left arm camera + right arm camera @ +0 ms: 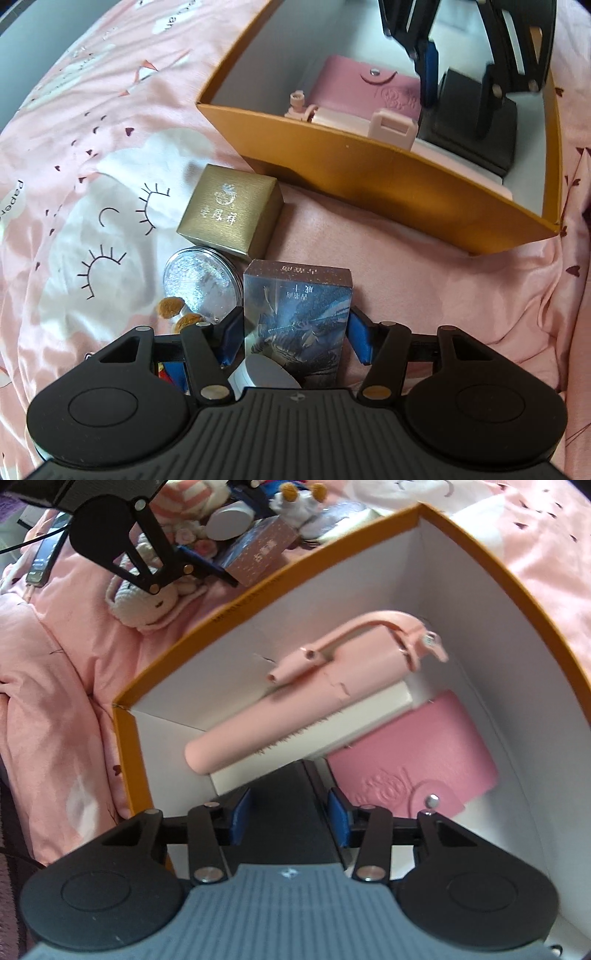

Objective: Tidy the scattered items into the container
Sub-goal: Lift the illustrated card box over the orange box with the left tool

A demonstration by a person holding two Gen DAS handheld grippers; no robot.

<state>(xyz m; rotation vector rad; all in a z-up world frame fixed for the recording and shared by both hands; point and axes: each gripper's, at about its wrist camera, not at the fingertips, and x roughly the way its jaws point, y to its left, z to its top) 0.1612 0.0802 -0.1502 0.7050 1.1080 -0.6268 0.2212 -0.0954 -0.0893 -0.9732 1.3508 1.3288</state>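
Note:
My left gripper (295, 339) points down over the pink bedding. Its blue pads lie against both sides of a dark blue card box (297, 306), which stands on end. My right gripper (290, 819) is inside the orange container (129, 738), its pads tight on a black box (288, 790). From the left wrist view this gripper (461, 92) shows at the container's far right, over the black box (476, 133). A pink wallet (413, 749) and a pink lint roller (295, 686) lie in the container.
A gold box (229, 214), a round silver tin (201, 288), a grey round case (266, 376) and a small knitted toy (173, 310) lie around the card box. A crochet doll (147, 602) and a phone (44, 561) lie beyond the container's wall.

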